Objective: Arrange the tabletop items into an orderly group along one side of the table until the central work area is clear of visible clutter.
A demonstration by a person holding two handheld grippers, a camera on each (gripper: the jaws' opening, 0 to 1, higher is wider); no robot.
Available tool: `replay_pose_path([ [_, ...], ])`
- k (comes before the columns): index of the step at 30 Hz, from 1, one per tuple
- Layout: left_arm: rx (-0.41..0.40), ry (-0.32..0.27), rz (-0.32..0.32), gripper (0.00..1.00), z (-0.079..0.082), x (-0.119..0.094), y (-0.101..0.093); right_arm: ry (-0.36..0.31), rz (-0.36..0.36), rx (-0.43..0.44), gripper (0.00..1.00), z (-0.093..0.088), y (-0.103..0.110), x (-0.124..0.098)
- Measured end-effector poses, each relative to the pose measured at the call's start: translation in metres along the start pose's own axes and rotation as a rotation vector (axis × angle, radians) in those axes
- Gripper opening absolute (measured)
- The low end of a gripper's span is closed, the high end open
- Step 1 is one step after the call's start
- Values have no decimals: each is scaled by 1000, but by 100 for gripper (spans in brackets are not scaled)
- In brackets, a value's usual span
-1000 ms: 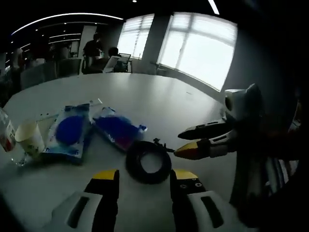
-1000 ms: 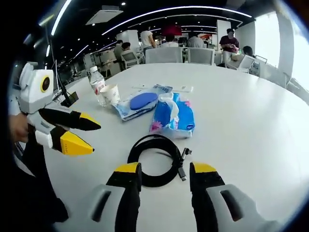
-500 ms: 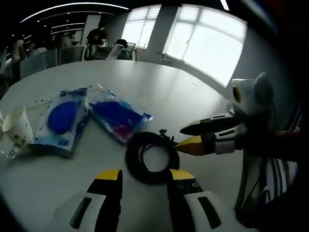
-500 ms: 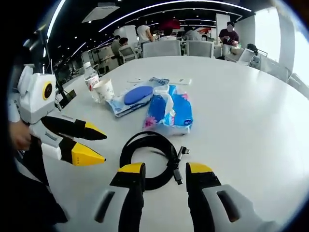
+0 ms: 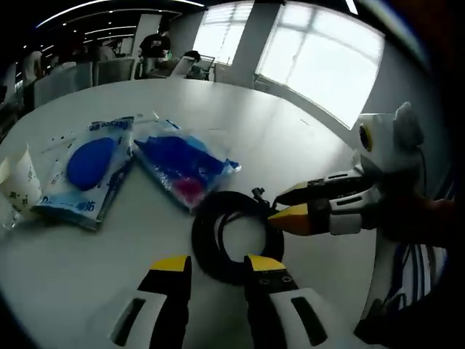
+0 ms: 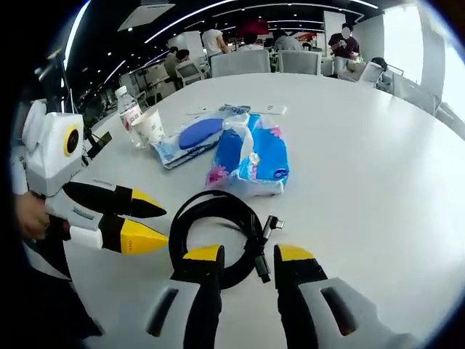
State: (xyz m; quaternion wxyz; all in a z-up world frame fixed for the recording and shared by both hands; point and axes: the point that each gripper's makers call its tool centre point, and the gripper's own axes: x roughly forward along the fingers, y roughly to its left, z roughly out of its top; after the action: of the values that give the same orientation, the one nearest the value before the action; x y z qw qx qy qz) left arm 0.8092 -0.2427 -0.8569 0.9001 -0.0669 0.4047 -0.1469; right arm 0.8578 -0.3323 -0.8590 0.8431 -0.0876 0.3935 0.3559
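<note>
Black coiled cable [image 6: 218, 234] lying near on the white table [image 6: 363, 167], its near edge hidden behind the right gripper [image 6: 247, 254], jaws parted at a middling width, gripping nothing. Left gripper [image 5: 214, 263] likewise parted over the coil's near rim. Beyond: two blue packets [image 6: 251, 154] [image 6: 195, 136], printing too blurred to read; paper cup [image 6: 151, 126] and bottle [image 6: 128, 109] far left, label illegible.

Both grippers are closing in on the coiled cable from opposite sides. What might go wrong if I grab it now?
1. The black cable is a loose coil with no tie that I can see; pinching one strand may let the loops unravel.
2. The left gripper and right gripper are close together, so they may collide.
3. The coil nearly touches the blue tissue pack; dragging may push it.
</note>
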Motion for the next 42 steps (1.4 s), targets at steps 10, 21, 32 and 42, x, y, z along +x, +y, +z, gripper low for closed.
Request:
replay_pose_path([
  [10, -13, 24, 18, 19, -3, 8, 4, 23, 15, 1, 18, -4, 3, 10],
  [21, -52, 30, 12, 16, -2, 12, 6, 31, 7, 9, 13, -7, -1, 17],
  [32, -153, 61, 31, 4, -2, 18, 10, 34, 4, 50, 10, -7, 2, 17],
  [42, -172, 64, 21, 0, 1, 16, 7, 16, -6, 114, 7, -5, -2, 14],
])
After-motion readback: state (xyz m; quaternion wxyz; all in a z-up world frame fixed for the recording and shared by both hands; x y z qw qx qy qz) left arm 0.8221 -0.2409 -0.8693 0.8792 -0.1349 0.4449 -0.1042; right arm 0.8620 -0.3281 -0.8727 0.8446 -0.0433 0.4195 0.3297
